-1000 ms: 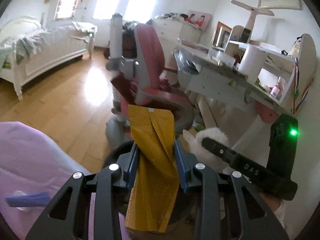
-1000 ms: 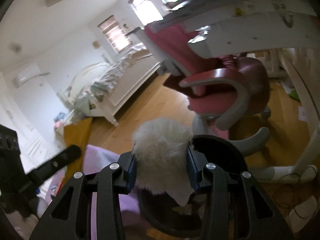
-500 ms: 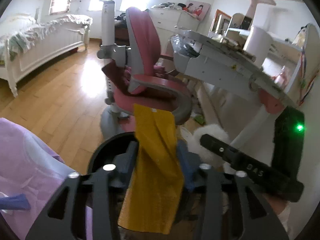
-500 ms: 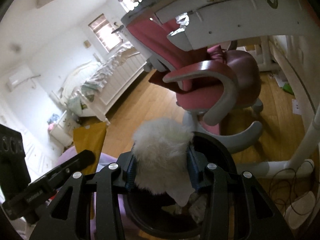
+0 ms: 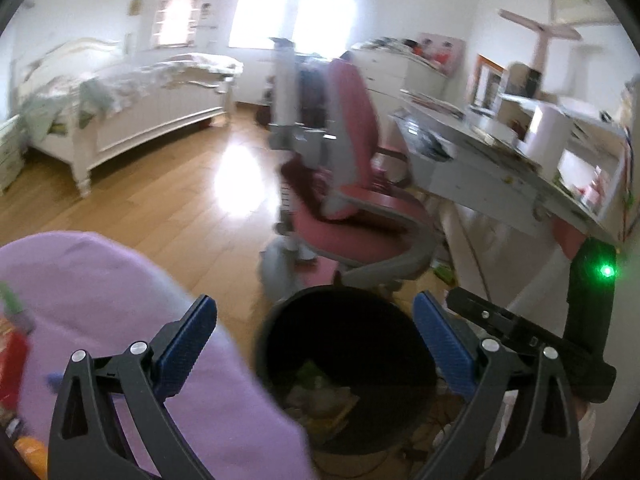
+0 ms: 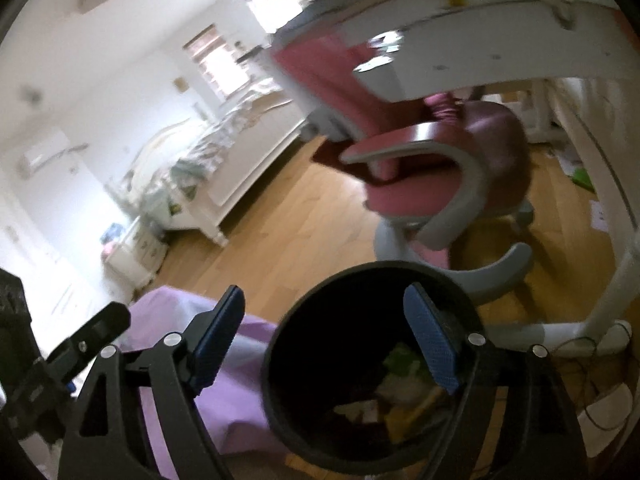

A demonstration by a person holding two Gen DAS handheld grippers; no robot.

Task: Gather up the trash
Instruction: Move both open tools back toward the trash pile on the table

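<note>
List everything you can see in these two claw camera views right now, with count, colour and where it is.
Trash bin: one, black, on the floor below both claws, mixed litter inside.
Chair: one, pink with grey frame, beyond the bin, by the desk.
Desk: one, white, cluttered, right of the chair.
Bed: one, white frame, rumpled bedding, far left by the windows.
Dresser: one, white, against the back wall.
Purple cloth: one, lilac, near left beside the bin.
Floor: wood, brown.
Left claw: one, black with blue pads, jaws opening, nothing between them.
Right claw: one, black with blue pads, jaws opening, nothing between them, over the bin.
</note>
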